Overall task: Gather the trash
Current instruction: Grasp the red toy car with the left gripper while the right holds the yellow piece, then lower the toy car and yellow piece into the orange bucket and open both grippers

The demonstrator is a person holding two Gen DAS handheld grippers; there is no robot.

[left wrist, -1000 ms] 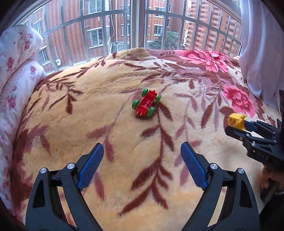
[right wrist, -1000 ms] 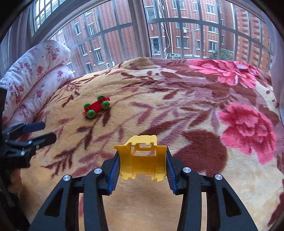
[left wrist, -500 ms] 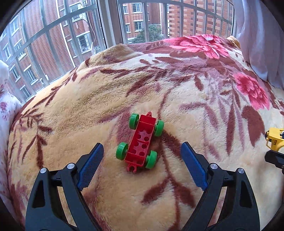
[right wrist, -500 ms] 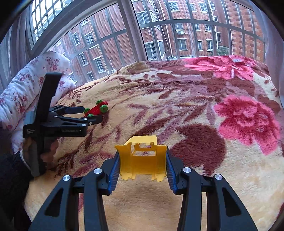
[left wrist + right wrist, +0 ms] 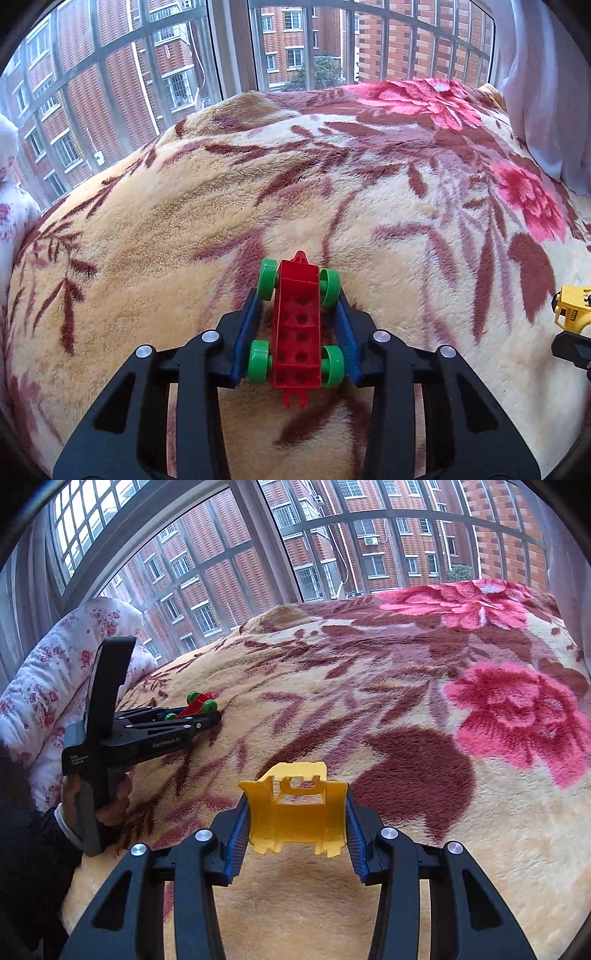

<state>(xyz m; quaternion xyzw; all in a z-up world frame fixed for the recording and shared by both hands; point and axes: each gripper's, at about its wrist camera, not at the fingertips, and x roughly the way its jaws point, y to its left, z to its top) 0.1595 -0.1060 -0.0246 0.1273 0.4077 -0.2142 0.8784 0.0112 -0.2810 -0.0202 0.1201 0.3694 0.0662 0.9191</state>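
Lay flat on the fluffy blanket (image 5: 369, 206): a little red toy car (image 5: 297, 328) with four green wheels, top side up, showing round holes. Sat right between the two blue pads of the left gripper (image 5: 297, 306). Pressed against the green wheels on both sides, those pads, so gripped the car tight. Pointed its red hook end away toward the window (image 5: 229, 55). Could also be spotted from the right wrist view, small and far to the left (image 5: 197, 707), poking out of the black left gripper (image 5: 207, 716) held by a hand (image 5: 110, 797) in a dark sleeve.

Held fast in the right gripper (image 5: 297, 812): a yellow toy scoop (image 5: 297, 812), open side up, squeezed between blue pads (image 5: 236, 834). Peeked in at the right edge of the left wrist view too (image 5: 572, 308).

Spread under both toys: the cream blanket with brown leaves and big pink flowers. Piled at the left: a white pillow (image 5: 55, 672) with small pink flowers. Stood outside the window bars: red brick buildings (image 5: 369, 546).
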